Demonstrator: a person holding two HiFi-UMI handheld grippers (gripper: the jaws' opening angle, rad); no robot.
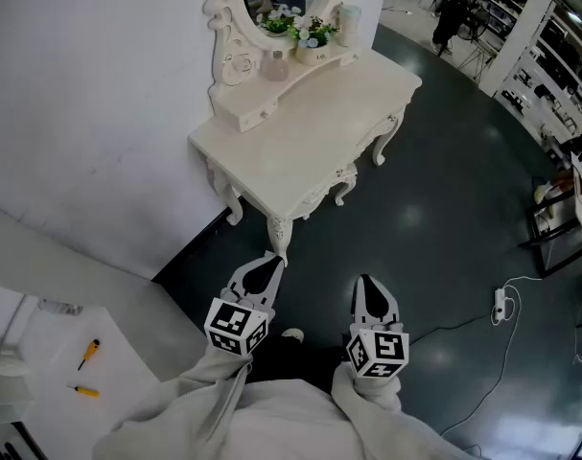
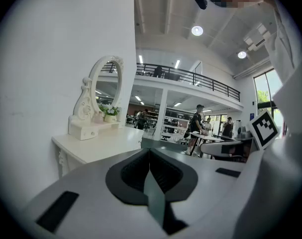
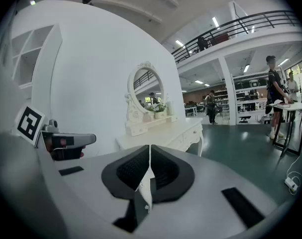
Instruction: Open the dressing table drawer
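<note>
Dressing table [image 1: 310, 127] against the white wall, well ahead of both grippers. Its drawer [image 3: 190, 134] sits shut under the table's front edge. Left gripper [image 1: 267, 264] and right gripper [image 1: 367, 287]: jaws pressed together, empty. The drawer is probably rigid, light wood, best pinched at its small knob.

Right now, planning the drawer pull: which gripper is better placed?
Probably right: the right gripper faces the drawer front of the dressing table; the left gripper sits by its near leg. Both shut.
</note>
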